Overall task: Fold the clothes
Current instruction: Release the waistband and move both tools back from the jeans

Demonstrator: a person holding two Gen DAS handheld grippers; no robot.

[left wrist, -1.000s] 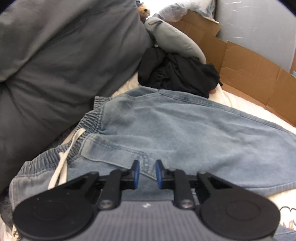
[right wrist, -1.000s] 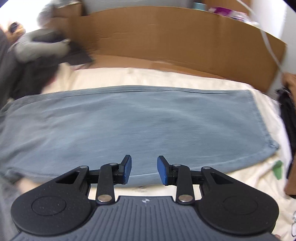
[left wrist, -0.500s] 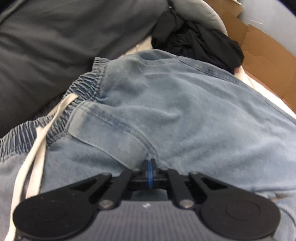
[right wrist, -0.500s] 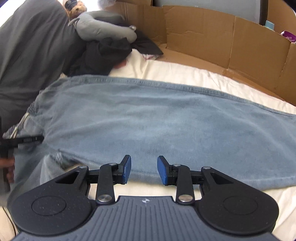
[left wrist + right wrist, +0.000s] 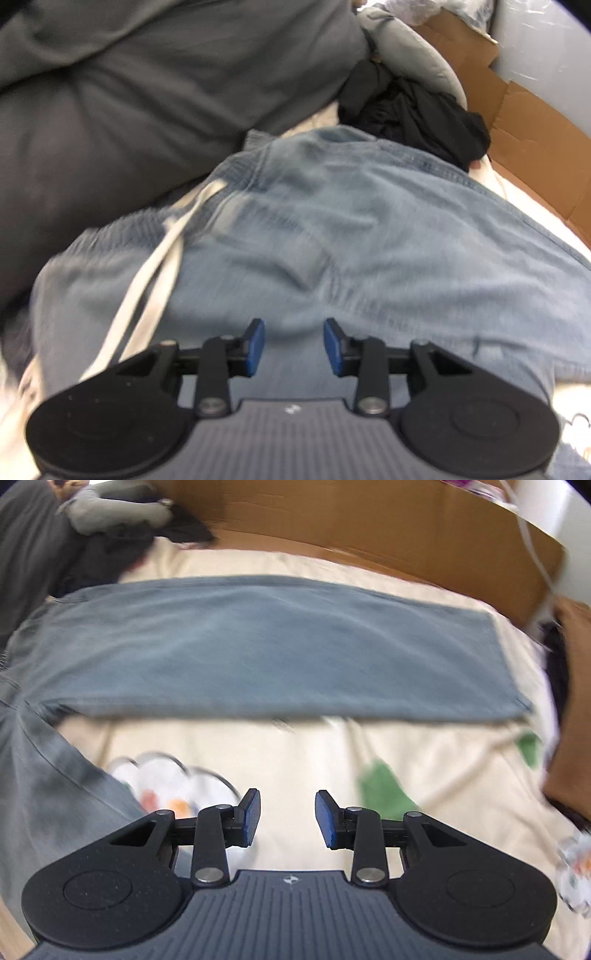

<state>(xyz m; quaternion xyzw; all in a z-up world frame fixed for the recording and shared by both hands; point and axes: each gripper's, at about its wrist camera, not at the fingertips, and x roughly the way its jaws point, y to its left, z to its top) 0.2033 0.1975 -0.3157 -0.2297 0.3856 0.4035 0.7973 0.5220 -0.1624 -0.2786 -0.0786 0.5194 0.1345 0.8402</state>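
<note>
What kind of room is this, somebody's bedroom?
Probably a bedroom: jeans lie on a cream printed bedsheet, with a big grey pillow and a heap of black clothes beside them.

Both wrist views look steeply down, close, sharing the jeans [image 5: 369,229].
</note>
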